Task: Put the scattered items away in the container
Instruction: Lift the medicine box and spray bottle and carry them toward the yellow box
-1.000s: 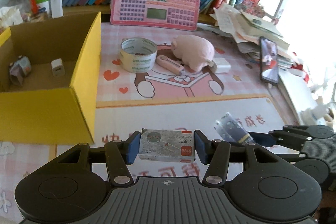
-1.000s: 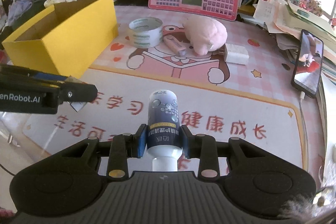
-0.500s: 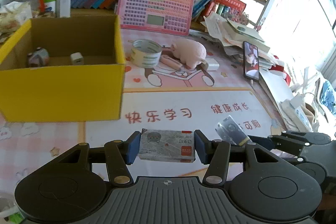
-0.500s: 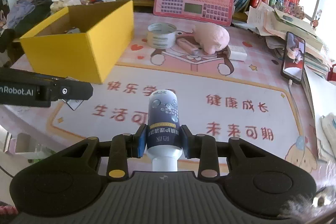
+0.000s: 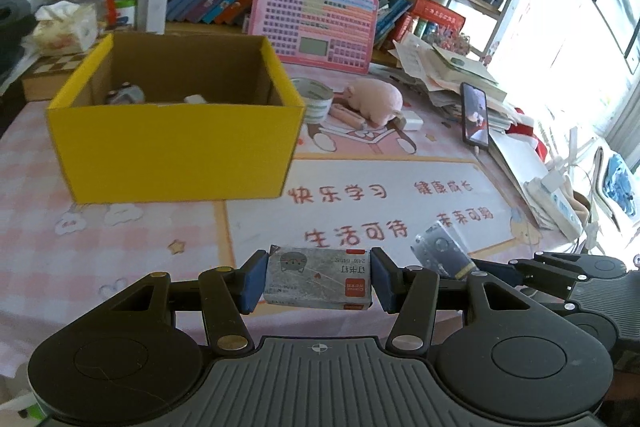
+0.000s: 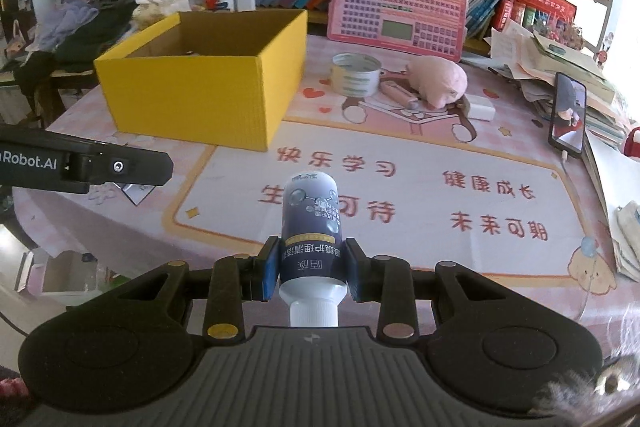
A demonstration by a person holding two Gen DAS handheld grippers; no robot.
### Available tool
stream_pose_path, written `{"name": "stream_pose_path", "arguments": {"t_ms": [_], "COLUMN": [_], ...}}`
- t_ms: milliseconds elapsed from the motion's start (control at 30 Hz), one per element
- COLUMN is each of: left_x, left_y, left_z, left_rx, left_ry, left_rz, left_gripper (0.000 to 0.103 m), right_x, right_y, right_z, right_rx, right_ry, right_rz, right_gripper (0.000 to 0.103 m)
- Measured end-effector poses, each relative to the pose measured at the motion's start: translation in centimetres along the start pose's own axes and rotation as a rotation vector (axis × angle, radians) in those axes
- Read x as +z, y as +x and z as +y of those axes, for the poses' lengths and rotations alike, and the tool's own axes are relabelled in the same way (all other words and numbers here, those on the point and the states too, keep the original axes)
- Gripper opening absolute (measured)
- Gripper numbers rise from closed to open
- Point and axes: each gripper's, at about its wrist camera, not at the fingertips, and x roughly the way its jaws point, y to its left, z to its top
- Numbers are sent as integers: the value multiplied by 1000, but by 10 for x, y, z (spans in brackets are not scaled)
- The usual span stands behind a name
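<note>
I hold both tools tilted down over the near part of the tabletop [image 6: 400, 147], side by side. The yellow cardboard box [image 5: 176, 143] stands open-topped ahead and left, with a couple of small items inside; bare printed mat lies between it and me. Beyond its right corner sit a tape roll [image 6: 356, 75], a pink plush pig [image 6: 438, 81] and a phone [image 6: 568, 113] by the right edge. My left tool [image 5: 318, 281] is part-way open, clamped across a staple box [image 5: 318, 283]. My right tool [image 6: 310, 267] is closed tight on a dark bottle [image 6: 311, 223], cap toward me.
</note>
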Motion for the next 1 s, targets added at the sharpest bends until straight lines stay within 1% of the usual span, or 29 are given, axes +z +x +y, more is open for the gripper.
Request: {"name": "stream_pose_path", "arguments": {"t_ms": [333,467,800,1000], "left_x": [-13,-17,-22,-25], "left_y": [-29,-35,-54,-68], "left_z": [27,36,62,81], "left_rx": [12,16,44,77], "left_ry": [-46,-63,-86,-123], "left_rz": [-21,-16,-34,-60], "left_gripper": [53,53,53,53], "right_x": [-2,-2,2,8], "right_y": [-9,-11,-8,-4], "right_z": [38,49,80,100], "right_rx": [27,40,94,141], "right_ry": [-45,-55,-96,-141], "right_rz": [-11,-6,-2,-15], "right_gripper": [31,31,31,31]}}
